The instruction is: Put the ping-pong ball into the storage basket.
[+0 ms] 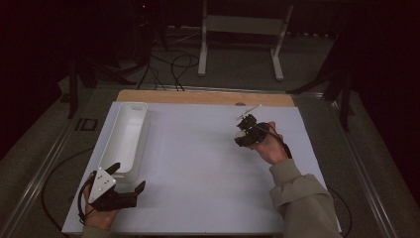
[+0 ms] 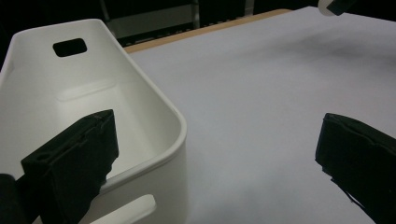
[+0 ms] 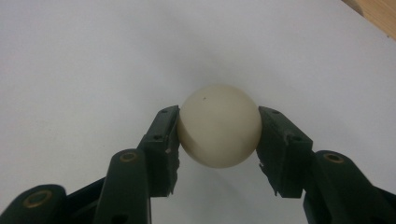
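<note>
A cream-white ball [image 3: 219, 135] sits between the two black jaws of my right gripper [image 3: 219, 119], and both pads press on its sides just above the white mat. In the high view that right gripper [image 1: 246, 131] hovers over the far right part of the mat, held by a hand in a beige sleeve. My left gripper [image 1: 128, 177] rests at the near left corner, its jaws spread wide with nothing between them. In the left gripper view one jaw of the left gripper [image 2: 218, 126] stands in front of the white bin [image 2: 154, 93] and the other over bare mat.
The long white bin [image 1: 130, 103] lies along the left edge of the white mat [image 1: 198, 173]. A wooden table edge [image 1: 198, 96] shows behind the mat. Beyond it stand a white frame [image 1: 242, 25] and floor cables [image 1: 173, 64].
</note>
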`<state>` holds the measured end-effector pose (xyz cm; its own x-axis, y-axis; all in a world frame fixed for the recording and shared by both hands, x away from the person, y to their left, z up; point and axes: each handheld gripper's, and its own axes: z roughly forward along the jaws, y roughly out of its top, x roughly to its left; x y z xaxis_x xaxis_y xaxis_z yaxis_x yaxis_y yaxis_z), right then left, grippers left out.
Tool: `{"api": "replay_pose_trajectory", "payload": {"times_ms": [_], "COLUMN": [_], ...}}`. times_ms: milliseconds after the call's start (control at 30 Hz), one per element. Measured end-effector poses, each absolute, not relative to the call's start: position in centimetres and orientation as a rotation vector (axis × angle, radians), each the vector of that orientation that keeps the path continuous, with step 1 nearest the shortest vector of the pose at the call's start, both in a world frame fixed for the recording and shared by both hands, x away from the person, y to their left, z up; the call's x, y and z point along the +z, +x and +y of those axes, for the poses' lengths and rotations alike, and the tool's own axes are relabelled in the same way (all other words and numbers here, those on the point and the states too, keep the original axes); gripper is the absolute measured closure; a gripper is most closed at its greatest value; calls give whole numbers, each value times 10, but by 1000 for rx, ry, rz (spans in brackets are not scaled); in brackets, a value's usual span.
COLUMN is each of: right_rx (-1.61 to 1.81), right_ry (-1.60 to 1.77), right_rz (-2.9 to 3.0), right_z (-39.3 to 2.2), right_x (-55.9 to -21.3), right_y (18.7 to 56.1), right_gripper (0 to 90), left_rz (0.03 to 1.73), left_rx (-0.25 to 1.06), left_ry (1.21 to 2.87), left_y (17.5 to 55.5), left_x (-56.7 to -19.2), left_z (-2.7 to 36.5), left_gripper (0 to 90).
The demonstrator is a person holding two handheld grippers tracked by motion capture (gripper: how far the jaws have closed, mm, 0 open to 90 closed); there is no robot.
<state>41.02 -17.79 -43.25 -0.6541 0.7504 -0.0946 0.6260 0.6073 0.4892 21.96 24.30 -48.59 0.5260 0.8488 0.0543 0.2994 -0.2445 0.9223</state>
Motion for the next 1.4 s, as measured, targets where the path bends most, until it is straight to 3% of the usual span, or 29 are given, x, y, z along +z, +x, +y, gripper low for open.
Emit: {"api": "replay_pose_trajectory", "payload": {"times_ms": [1400], "right_rx": [687], "right_ry": [962], "right_rz": [2583], "right_z": [-135], "right_x": [-415], "right_y": [396], "right_gripper": [508], "left_rz": [956], "left_rx": [713], "left_ry": [1800], "left_y": [220], "left_x": [-486], "left_z": [243], "left_gripper": [0]}}
